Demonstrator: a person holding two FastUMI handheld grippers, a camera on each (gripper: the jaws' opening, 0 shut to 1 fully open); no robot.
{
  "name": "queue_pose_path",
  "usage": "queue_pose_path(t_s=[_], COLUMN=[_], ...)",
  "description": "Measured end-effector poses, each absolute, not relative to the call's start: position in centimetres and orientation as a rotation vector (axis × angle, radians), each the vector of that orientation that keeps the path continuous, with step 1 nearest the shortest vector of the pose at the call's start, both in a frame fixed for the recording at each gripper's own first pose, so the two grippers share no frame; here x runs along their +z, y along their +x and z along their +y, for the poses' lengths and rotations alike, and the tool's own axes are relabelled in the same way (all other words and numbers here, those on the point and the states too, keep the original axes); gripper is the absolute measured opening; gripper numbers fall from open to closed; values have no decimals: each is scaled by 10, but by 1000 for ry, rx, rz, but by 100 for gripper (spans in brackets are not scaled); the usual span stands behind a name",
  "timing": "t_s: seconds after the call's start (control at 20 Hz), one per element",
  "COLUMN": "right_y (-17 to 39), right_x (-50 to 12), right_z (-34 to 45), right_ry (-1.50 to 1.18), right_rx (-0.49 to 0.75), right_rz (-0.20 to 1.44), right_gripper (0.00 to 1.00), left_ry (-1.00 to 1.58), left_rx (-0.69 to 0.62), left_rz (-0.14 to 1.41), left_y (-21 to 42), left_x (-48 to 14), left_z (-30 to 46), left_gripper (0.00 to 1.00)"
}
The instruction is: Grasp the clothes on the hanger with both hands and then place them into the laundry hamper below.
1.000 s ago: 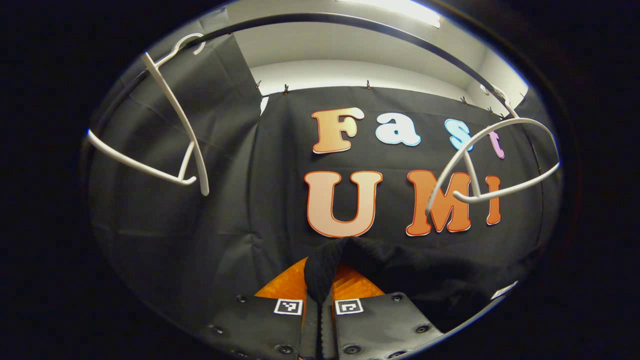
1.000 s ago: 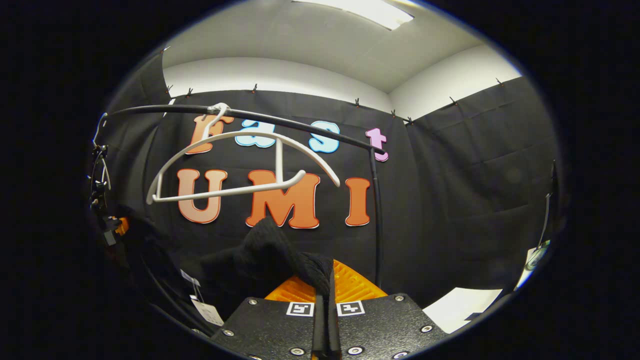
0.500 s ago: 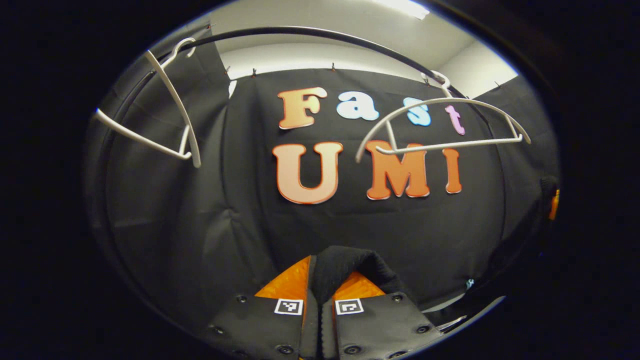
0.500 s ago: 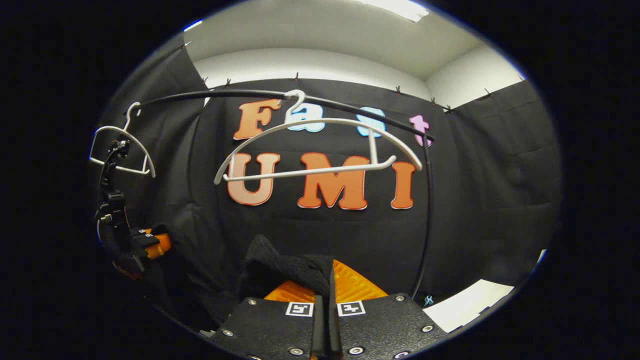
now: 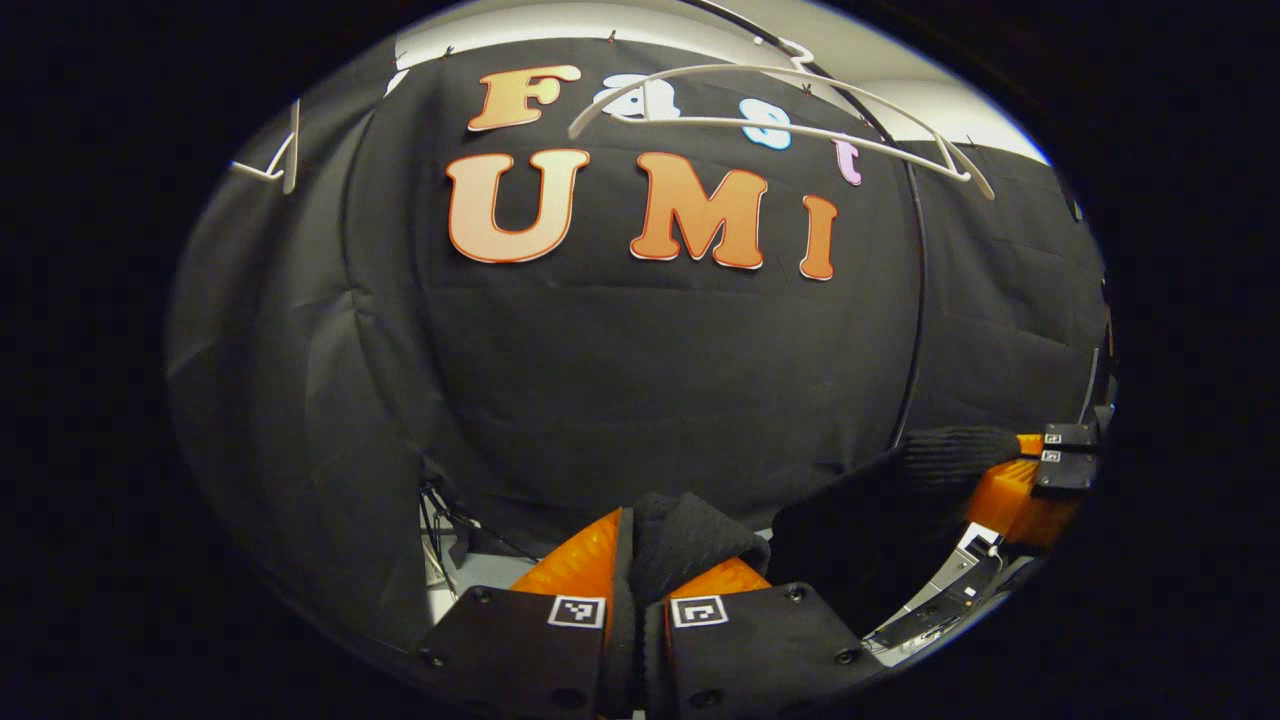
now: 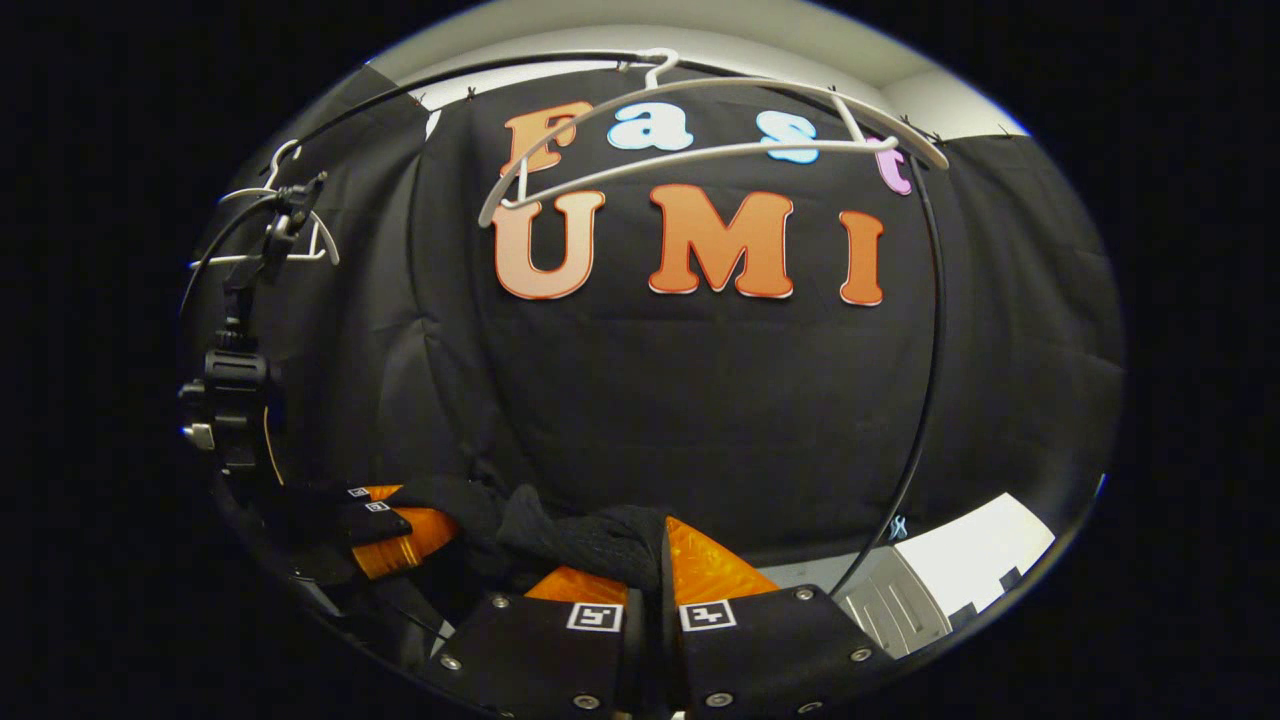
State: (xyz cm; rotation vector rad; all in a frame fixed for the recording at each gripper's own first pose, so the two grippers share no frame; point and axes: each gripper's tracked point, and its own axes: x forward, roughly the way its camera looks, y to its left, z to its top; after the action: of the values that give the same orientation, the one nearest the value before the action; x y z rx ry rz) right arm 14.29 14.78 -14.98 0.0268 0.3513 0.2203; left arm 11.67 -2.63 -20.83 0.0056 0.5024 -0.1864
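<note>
Closest to my left gripper (image 5: 640, 560) I see its two orange fingers (image 5: 585, 560) pressed together on a fold of the black knit garment (image 5: 690, 535); each black finger block carries a small square black-and-white marker, which I cannot read as text. My right gripper (image 6: 655, 575) is likewise clamped on the garment's other end, the cloth bunched to the left of its fingers. The garment hangs slack between the two grippers, off the hanger, with both tools held level and low, pointing at the back wall. In the left gripper view, the right gripper sits far right, cloth trailing from it. Farther off and above, an empty white hanger (image 6: 700, 130) hangs from the black rail (image 6: 930, 330); a second white hanger (image 6: 265, 225) hangs further left.
</note>
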Motion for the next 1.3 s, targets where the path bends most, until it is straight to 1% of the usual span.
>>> queue_pose_path(t_s=[0.1, 0.15, 0.3, 0.45, 0.5, 0.55, 0.6, 0.65, 0.7, 0.75, 0.8, 0.85, 0.95, 1.0, 1.05, 1.2, 1.3], right_y=[143, 145, 146, 147, 144, 145, 143, 141, 137, 133, 130, 125, 117, 116, 110, 89, 82], right_x=[-160, -163, -170, -177, -184, -190, -193, -205, -211, -221, -228, -237, -255, -264, -277, -311, -318], right_z=[145, 146, 143, 145, 145, 141, 138, 141, 141, 141, 138, 135, 133, 133, 135, 134, 137], right_ry=[23, 23, 16, 24, 19, 9, 3, 0, 0, 1, 0, -2, -4, -1, -1, 2, 24], right_rx=[207, 207, 198, 204, 200, 188, 181, 181, 180, 175, 167, 162, 157, 160, 166, 174, 182], right_rz=[368, 377, 394, 416, 433, 444, 461, 485, 505, 523, 546, 574, 623, 658, 712, 841, 888], right_gripper=[8, 11, 11, 12, 13, 19, 29, 52, 57, 63, 65, 71, 79, 80, 80, 80, 80], left_ry=[21, 34, 33, -18, -17, 4, 26, 31, 17, 0, -9, -11, 7, 10, 3, -28, -39], left_rx=[-170, -160, -131, -143, -149, -153, -132, -116, -115, -119, -126, -141, -158, -174, -188, -214, -210], left_rz=[513, 527, 566, 585, 602, 634, 665, 687, 703, 721, 735, 743, 726, 728, 738, 814, 801], left_y=[114, 113, 112, 113, 113, 111, 107, 105, 105, 101, 98, 94, 93, 91, 88, 78, 83], left_x=[-213, -217, -225, -230, -235, -246, -257, -262, -267, -274, -277, -278, -280, -280, -283, -298, -294], left_z=[-25, -24, -23, -29, -29, -28, -20, -16, -15, -15, -15, -16, -16, -18, -21, -24, -24], left_gripper=[11, 11, 18, 18, 23, 27, 51, 75, 99, 99, 95, 95, 95, 91, 95, 95, 96])
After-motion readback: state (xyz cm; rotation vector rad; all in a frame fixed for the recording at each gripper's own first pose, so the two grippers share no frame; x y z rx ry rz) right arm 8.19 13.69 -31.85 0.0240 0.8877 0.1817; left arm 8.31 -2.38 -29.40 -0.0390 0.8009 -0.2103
